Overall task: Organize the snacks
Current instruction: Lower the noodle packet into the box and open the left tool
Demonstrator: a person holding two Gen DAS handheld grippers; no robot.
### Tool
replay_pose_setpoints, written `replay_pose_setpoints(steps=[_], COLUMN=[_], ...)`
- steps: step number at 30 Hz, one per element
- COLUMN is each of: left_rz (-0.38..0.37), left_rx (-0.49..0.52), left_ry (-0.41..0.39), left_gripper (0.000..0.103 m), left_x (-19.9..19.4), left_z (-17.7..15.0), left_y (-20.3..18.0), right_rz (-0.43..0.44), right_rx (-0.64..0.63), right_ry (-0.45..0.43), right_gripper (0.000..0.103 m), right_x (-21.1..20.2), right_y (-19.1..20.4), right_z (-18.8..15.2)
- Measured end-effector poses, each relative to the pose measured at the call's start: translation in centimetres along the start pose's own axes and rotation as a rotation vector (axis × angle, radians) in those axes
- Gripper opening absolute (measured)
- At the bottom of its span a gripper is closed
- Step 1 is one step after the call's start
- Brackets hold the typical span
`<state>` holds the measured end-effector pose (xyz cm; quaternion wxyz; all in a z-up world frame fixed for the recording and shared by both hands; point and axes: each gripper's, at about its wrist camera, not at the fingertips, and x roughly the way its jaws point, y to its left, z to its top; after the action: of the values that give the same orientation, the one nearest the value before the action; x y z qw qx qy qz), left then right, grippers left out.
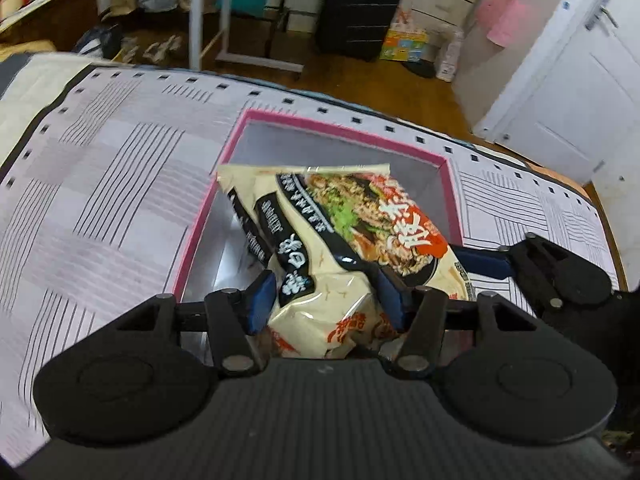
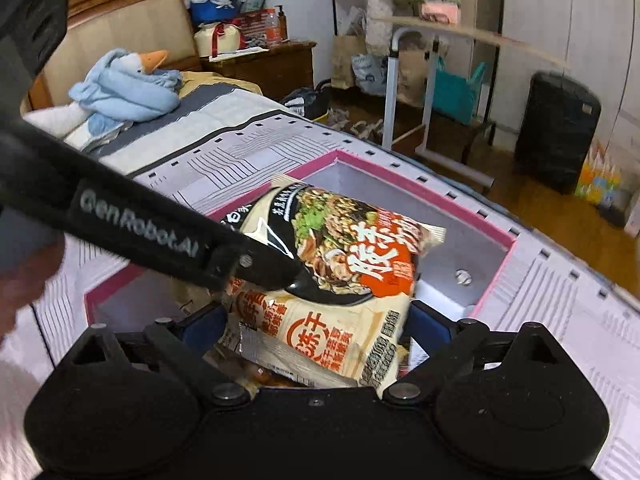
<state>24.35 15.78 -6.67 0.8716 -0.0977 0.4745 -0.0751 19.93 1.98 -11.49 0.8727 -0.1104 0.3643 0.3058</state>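
Note:
A big cream noodle bag (image 1: 360,216) with a noodle picture and red print hangs tilted over a grey box with a pink rim (image 1: 344,128). My left gripper (image 1: 326,300) is shut on the bag's crumpled near end, a blue pad pressing on each side. In the right wrist view the same bag (image 2: 352,248) fills the gap of my right gripper (image 2: 320,328), whose blue pads sit against its lower, orange-printed part. The left gripper's black arm (image 2: 160,232) crosses from the left and hides part of the bag. One right finger (image 1: 484,260) shows beside the bag's right edge.
The box (image 2: 400,184) sits on a bed covered by a white cloth with black lines (image 1: 100,200). A white item (image 2: 436,296) lies in the box's right corner. A blue-wrapped goose toy (image 2: 128,84) lies at the bed's head. A black suitcase (image 1: 360,4) stands beyond on the wooden floor.

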Motion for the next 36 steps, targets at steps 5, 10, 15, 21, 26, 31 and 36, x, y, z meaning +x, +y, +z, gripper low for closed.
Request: replay_pose_setpoints(steps=[5, 10, 15, 21, 26, 31, 36], left_rz=[0.074, 0.089, 0.081, 0.083, 0.075, 0.056, 0.044], left_rx=[0.032, 0.045, 0.001, -0.005, 0.035, 0.074, 0.096], left_ry=[-0.066, -0.101, -0.069, -0.093, -0.117, -0.152, -0.197], left_gripper=[0.055, 0.055, 0.053, 0.053, 0.054, 0.058, 0.067], left_x=[-1.7, -2.5, -1.2, -1.6, -2.8, -4.9, -7.2], left_z=[-1.0, -1.1, -1.0, -2.1, -3.3, -4.4, -5.7], left_y=[-1.1, -1.3, -0.4, -0.2, -1.5, -3.1, -4.5], right_rz=[-0.107, -0.171, -0.158, -0.135, -0.123, -0.119, -0.161], right_rx=[-0.081, -0.036, 0.072, 0.133, 0.201, 0.264, 0.323], right_ry=[-0.011, -0.058, -0.075, -0.091, -0.121, -0.17, -0.207], right_gripper=[0.099, 0.087, 0.087, 0.088, 0.088, 0.088, 0.088], right_x=[-1.5, -2.3, -2.1, -3.7, -5.5, -8.2, -11.5], right_y=[0.7, 0.3, -1.6, -1.7, -1.9, -2.5, -3.2], right_z=[-0.7, -0.8, -0.4, -2.0, -3.5, -4.4, -5.4])
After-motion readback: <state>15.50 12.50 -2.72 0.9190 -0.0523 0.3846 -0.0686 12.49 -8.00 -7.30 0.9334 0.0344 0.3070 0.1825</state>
